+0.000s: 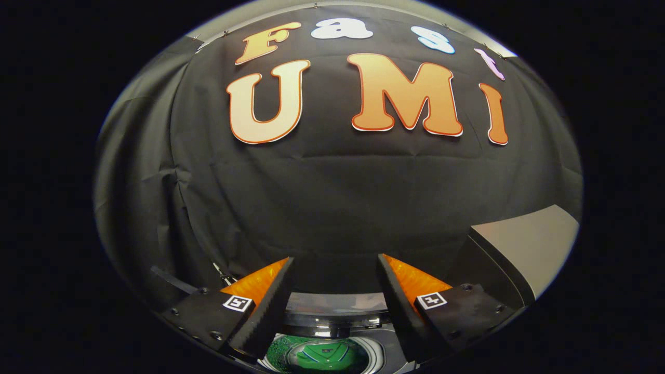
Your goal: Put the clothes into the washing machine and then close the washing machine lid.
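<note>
My gripper (335, 265) is open, its two black ribbed fingers (273, 301) spread wide with nothing between them. Below and between the fingers lies the round opening of the washing machine (332, 324), seen from above. A green garment (322, 356) with pale stripes lies inside the drum. The lid (337, 303) of the machine stands raised at the far rim of the opening, its pale glossy face towards me. The gripper hovers above the drum, apart from the garment.
A grey slanted panel (524, 249) with a dark side rises to the right of the right finger. Black cloth wall (332, 197) hangs close behind the machine. A thin dark bar (174, 279) sits left of the left finger.
</note>
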### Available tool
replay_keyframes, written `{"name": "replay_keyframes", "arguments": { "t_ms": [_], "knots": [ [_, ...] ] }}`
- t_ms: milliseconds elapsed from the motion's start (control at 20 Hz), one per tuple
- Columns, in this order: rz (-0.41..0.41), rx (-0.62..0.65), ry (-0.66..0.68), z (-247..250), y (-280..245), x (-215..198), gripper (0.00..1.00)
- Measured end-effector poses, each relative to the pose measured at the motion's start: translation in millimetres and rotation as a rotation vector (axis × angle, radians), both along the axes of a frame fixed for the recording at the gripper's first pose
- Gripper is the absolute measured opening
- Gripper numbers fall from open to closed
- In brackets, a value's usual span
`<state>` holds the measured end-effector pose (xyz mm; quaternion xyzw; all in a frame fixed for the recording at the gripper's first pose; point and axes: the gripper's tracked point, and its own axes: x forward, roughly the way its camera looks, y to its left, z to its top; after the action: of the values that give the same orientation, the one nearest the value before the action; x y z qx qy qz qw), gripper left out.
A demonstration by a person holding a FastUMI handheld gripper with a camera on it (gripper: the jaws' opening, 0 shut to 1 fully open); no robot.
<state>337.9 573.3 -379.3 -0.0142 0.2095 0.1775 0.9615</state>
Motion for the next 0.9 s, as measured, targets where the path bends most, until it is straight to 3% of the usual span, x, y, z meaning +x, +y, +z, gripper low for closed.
{"name": "replay_keyframes", "arguments": {
  "t_ms": [900],
  "knots": [
    [0.058,-0.016,-0.024,-39,-22,-62,0.99]
  ]
}}
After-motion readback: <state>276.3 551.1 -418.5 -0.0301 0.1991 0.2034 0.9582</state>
